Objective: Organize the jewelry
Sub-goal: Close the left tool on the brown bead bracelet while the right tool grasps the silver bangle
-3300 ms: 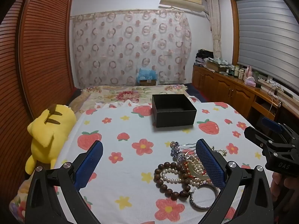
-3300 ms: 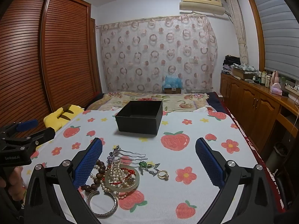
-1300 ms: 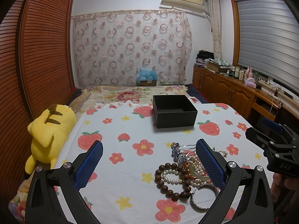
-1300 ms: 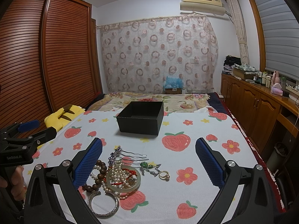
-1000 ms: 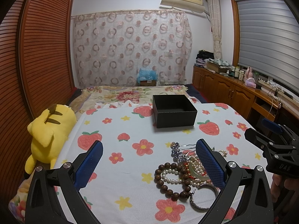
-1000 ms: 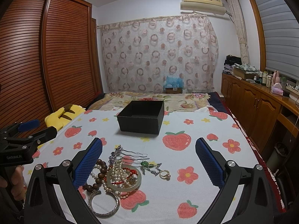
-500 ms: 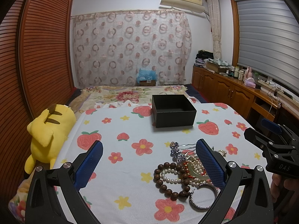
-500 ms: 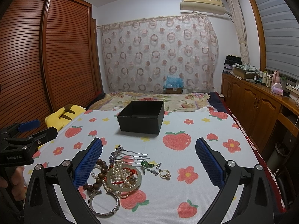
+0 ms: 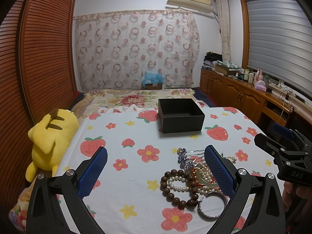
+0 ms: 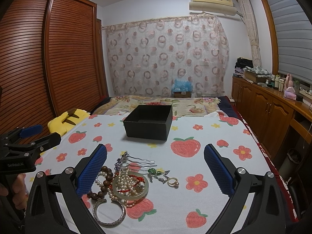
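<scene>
A pile of jewelry (image 9: pixel 195 179) lies on the strawberry-print cloth (image 9: pixel 136 167): a brown bead bracelet (image 9: pixel 176 189), pearls, a silver bangle (image 10: pixel 109 212), a pale jade bangle (image 10: pixel 130 187), hairpins (image 10: pixel 136 160) and a gold ring (image 10: pixel 172 181). An open, empty black box (image 9: pixel 180 115) stands farther back; it also shows in the right wrist view (image 10: pixel 149 124). My left gripper (image 9: pixel 156 167) is open, its right finger over the pile. My right gripper (image 10: pixel 155 167) is open, the pile by its left finger.
A yellow plush toy (image 9: pixel 50 136) lies at the cloth's left edge. A louvred wooden wardrobe (image 9: pixel 39 58) stands on the left, wooden cabinets (image 10: pixel 273 113) on the right. A floral blanket (image 9: pixel 136 97) lies beyond the box.
Both grippers have drifted only slightly; the jewelry and box have not moved.
</scene>
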Action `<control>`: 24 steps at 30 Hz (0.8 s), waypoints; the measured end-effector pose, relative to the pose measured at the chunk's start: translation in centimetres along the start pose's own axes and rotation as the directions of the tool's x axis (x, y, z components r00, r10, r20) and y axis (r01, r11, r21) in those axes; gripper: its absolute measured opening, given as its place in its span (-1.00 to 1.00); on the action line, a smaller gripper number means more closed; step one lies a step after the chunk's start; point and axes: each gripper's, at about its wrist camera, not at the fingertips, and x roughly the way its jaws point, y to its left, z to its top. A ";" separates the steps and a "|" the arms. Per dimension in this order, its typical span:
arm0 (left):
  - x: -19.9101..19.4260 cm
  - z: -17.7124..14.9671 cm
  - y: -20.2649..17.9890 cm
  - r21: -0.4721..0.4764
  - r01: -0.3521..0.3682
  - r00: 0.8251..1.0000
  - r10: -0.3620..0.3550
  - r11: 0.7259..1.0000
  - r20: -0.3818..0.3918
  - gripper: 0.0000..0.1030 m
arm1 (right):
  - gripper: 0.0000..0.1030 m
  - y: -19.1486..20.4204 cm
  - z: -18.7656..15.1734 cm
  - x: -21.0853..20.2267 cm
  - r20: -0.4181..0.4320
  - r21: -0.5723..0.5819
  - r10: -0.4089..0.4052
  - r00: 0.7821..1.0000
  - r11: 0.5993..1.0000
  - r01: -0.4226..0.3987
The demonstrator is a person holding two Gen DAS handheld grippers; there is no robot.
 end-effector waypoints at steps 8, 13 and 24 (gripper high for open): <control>0.0 -0.5 0.3 0.011 0.007 0.999 -0.006 1.000 -0.033 0.87 | 0.95 1.1 -0.7 0.9 -0.035 -0.019 0.037 0.999 0.999 -0.038; 1.7 -2.0 0.4 0.030 0.015 0.996 -0.012 0.999 -0.088 0.87 | 0.95 1.3 -1.5 0.7 -0.064 -0.031 0.068 0.996 0.997 -0.070; 3.5 -4.3 0.8 0.046 0.055 0.982 -0.046 0.997 -0.181 0.87 | 0.72 2.1 -3.2 1.4 -0.133 -0.055 0.108 0.985 0.992 -0.116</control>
